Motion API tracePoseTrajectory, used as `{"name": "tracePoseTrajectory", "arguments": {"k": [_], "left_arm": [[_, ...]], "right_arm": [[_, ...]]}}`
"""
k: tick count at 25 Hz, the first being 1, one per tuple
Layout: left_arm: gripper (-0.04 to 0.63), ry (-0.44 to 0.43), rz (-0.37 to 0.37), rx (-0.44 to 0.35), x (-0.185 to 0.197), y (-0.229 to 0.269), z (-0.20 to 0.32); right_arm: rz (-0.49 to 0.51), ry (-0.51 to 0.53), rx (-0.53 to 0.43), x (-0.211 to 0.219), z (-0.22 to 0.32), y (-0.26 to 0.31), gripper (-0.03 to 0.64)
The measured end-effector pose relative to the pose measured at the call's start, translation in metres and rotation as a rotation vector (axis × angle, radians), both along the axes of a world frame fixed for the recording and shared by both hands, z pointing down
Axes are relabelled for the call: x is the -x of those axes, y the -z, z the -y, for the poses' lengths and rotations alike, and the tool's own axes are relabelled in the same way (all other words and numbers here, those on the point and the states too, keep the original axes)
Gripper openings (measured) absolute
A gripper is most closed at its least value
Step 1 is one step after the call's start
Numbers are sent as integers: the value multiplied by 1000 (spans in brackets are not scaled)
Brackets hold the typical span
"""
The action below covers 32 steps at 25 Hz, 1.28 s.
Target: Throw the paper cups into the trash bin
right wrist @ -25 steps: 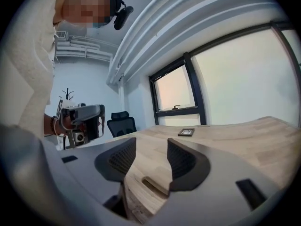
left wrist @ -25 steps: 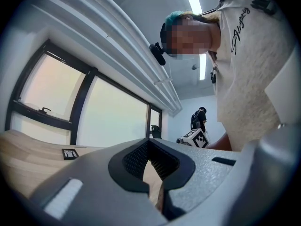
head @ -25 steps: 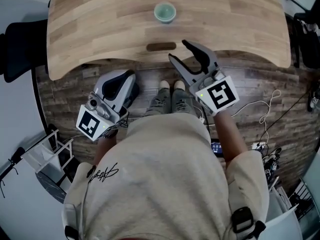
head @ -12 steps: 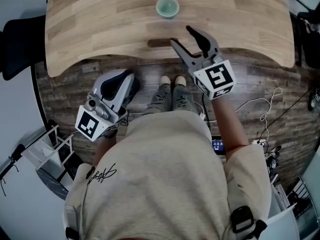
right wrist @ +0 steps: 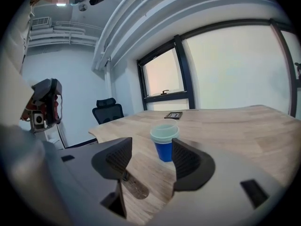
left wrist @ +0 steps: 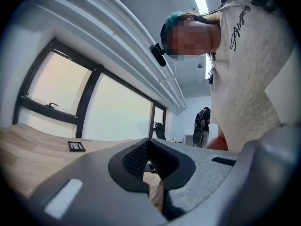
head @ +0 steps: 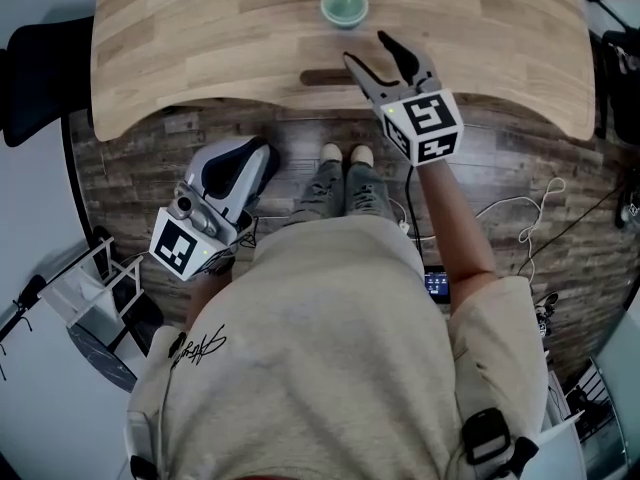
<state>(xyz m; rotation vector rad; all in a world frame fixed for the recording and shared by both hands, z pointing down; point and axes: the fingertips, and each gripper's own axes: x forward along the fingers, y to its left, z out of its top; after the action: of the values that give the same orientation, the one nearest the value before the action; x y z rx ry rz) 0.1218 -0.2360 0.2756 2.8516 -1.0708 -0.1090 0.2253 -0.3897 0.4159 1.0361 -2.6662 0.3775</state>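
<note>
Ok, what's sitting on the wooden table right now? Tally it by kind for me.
stack of nested blue paper cups with pale green rims: 1 (how many cups are in it is unclear)
small flat dark rectangular object: 1
Total: 2

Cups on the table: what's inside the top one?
From above, the top cup looks empty, pale green inside. Side on, several rims sit stacked in a blue cup; how many cups nest there, and anything between them, is covered.
</note>
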Motion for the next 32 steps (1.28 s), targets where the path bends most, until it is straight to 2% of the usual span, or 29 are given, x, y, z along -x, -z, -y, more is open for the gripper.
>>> {"name": "tracePoseTrajectory", "arguments": {"k": [13, 18, 32], "left_arm": [[0, 64, 30, -6, 17, 1, -3], [0, 91, 4, 9, 24, 3, 0], [0, 97, 13, -3, 28, 9, 0]], "right_arm": [[-93, -7, 67, 12, 26, -42, 252], [-111, 4, 94, 15, 34, -51, 252], [-156, -2, 131, 22, 55, -68, 259]]}}
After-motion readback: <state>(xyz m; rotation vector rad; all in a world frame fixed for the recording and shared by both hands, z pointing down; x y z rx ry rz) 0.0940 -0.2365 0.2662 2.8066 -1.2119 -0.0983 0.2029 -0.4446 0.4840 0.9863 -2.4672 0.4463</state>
